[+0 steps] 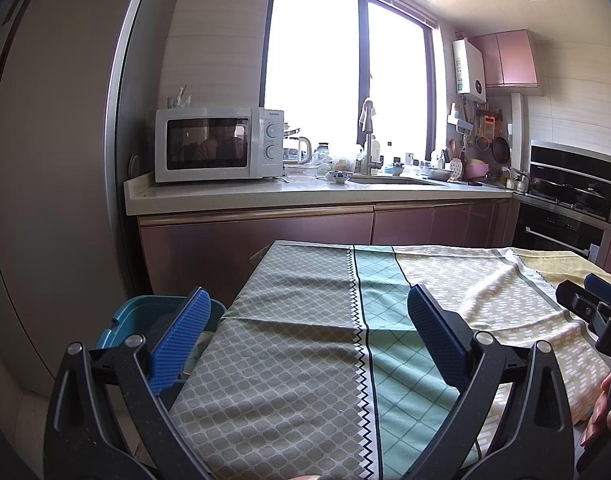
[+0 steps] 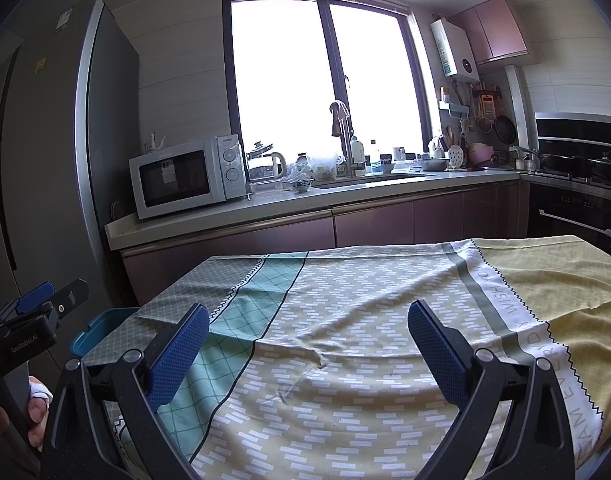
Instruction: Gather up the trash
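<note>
Left gripper (image 1: 305, 336) and right gripper (image 2: 307, 344) hover released over the bare tablecloth (image 2: 345, 300); bin (image 1: 141, 320) sits left, presumably for trash drop-off.

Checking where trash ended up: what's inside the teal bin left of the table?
Inside of the teal bin is mostly hidden: the left gripper finger and tablecloth edge cover it. Only rim and some inner wall show; contents can't be told.

A home kitchen: microwave (image 1: 219, 144), sink faucet (image 1: 368, 136), stove (image 1: 569, 194) and fridge (image 1: 53, 152) around a cloth-covered table (image 2: 345, 320).
</note>
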Action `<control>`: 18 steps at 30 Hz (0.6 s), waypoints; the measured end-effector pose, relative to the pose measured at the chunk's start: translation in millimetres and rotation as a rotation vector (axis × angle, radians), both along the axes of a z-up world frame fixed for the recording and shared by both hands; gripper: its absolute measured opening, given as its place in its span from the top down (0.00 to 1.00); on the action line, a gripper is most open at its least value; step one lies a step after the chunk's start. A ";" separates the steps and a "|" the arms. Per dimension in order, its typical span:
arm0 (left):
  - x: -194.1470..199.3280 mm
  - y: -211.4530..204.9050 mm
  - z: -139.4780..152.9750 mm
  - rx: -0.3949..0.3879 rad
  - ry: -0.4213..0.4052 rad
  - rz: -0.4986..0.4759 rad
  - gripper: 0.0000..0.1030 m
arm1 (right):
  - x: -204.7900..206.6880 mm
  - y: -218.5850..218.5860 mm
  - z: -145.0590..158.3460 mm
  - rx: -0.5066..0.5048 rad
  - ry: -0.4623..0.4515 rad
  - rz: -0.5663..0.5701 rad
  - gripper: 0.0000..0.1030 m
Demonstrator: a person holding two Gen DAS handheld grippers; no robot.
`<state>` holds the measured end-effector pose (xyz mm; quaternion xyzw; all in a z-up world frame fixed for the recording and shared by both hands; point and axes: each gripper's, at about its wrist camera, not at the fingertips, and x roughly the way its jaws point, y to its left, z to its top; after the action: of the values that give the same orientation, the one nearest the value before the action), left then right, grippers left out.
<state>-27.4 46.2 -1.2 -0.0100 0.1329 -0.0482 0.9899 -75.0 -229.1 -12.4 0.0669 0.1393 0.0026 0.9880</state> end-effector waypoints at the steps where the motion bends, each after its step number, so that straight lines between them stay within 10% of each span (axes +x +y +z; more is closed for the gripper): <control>1: 0.0 0.2 -0.1 0.000 0.000 0.001 0.06 | 0.0 0.0 0.2 0.001 -0.001 0.000 0.06; 18: 0.4 -0.2 -0.4 0.000 0.001 0.001 0.06 | 0.2 -1.1 0.8 0.003 -0.002 -0.003 0.06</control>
<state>-27.0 45.9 -1.6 -0.0103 0.1335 -0.0480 0.9898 -74.8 -230.2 -11.6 0.0686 0.1384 0.0012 0.9880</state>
